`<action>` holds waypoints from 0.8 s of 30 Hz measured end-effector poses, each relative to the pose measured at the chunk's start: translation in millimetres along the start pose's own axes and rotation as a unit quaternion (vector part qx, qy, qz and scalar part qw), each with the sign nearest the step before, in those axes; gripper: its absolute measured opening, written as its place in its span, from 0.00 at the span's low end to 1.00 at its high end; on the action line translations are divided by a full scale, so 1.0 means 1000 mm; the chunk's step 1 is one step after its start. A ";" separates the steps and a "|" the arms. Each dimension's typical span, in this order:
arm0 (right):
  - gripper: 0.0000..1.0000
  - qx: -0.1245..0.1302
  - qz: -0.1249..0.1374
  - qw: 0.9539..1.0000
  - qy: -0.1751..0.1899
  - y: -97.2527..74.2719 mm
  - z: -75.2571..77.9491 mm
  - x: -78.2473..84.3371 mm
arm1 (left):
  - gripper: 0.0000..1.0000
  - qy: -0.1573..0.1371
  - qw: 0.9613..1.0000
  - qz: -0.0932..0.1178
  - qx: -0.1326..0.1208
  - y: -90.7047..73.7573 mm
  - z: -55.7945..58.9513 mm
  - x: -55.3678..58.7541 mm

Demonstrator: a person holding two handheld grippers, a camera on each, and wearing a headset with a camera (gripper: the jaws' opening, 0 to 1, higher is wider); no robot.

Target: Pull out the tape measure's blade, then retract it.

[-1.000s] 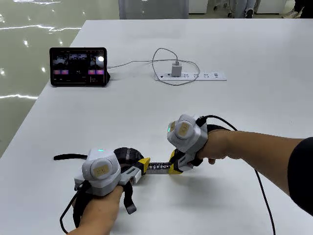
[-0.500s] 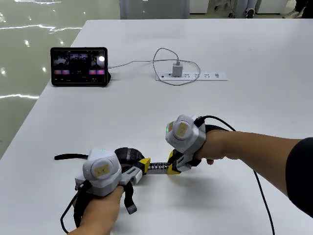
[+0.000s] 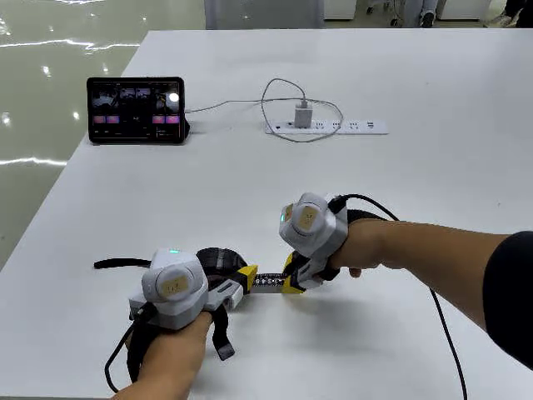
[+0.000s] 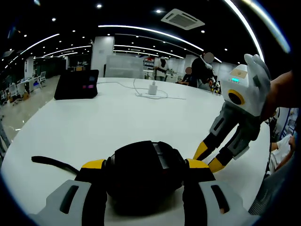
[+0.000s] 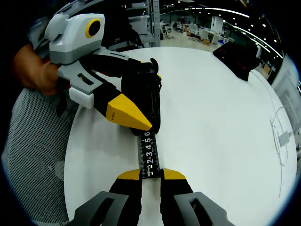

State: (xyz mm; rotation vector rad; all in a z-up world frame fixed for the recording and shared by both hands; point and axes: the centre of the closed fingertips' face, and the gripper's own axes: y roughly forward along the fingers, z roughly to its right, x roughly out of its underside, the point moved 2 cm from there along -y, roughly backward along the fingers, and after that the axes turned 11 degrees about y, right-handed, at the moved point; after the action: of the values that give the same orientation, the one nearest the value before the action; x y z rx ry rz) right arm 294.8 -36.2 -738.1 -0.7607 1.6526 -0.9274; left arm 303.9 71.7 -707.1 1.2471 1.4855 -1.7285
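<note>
Though small in the head view, the tape measure [image 3: 218, 263] lies on the table [image 3: 350, 350]. The left gripper view shows the left gripper [image 4: 146, 164] with fingers clamping its case, probably as an anchor. In the right gripper view, the right gripper [image 5: 150, 175] pinches the blade [image 5: 149, 153] at its tip.

White workbench [image 3: 416, 83], glossy pale floor [image 3: 50, 67] at left, dark tablet [image 3: 136, 111], power strip [image 3: 333, 128], ceiling strip lights [image 4: 141, 28]

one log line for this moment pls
left gripper: shut on tape measure | right gripper: shut on blade tip | blade: short stretch out, numbers up
</note>
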 end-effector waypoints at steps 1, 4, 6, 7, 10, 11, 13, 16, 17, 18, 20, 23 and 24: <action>0.11 0.000 0.000 1.000 -0.001 0.000 0.000 -0.001 | 0.61 0.000 1.000 0.000 0.000 0.000 0.000 0.000; 0.11 0.000 0.001 1.000 -0.002 0.001 0.000 -0.002 | 0.61 0.000 1.000 0.000 0.000 0.000 0.000 0.000; 0.11 0.000 0.001 1.000 -0.002 0.001 -0.001 -0.002 | 0.61 -0.001 1.000 0.000 0.000 0.000 0.000 0.000; 0.11 0.000 0.002 1.000 -0.001 0.001 -0.001 -0.003 | 0.61 -0.001 1.000 0.000 0.000 0.000 0.000 0.000; 0.11 0.000 0.003 1.000 -0.001 0.002 -0.001 -0.004 | 0.61 -0.001 1.000 0.000 0.000 0.000 0.000 0.000; 0.11 -0.001 0.003 1.000 -0.002 0.002 -0.001 -0.004 | 0.61 -0.002 1.000 0.000 0.000 0.000 0.000 0.000; 0.11 -0.001 0.003 1.000 -0.003 0.003 -0.001 -0.004 | 0.61 -0.002 1.000 0.000 0.000 0.000 0.000 0.000; 0.11 -0.001 0.004 1.000 -0.003 0.003 -0.001 -0.006 | 0.61 -0.002 1.000 0.000 0.000 0.000 0.000 0.000; 0.11 -0.001 0.004 1.000 -0.003 0.003 -0.001 -0.006 | 0.61 -0.002 1.000 0.000 0.000 0.000 0.000 0.000; 0.11 -0.001 0.005 1.000 -0.003 0.004 -0.001 -0.006 | 0.61 -0.002 1.000 0.000 0.000 0.000 0.000 0.000; 0.11 -0.001 0.005 1.000 -0.001 0.004 -0.001 -0.007 | 0.61 -0.002 1.000 0.000 0.001 0.000 0.000 0.000; 0.11 -0.001 0.007 1.000 -0.002 0.005 -0.002 -0.008 | 0.61 -0.003 1.000 0.000 0.001 0.000 0.000 0.000; 0.11 -0.001 0.007 1.000 -0.002 0.006 -0.002 -0.009 | 0.61 -0.003 1.000 0.000 0.001 0.000 0.000 0.000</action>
State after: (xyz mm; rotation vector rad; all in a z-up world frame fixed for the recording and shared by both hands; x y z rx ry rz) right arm 295.2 -25.9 -738.6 -0.7520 1.6539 -0.9138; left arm 304.2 72.0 -706.7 1.2424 1.4813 -1.7313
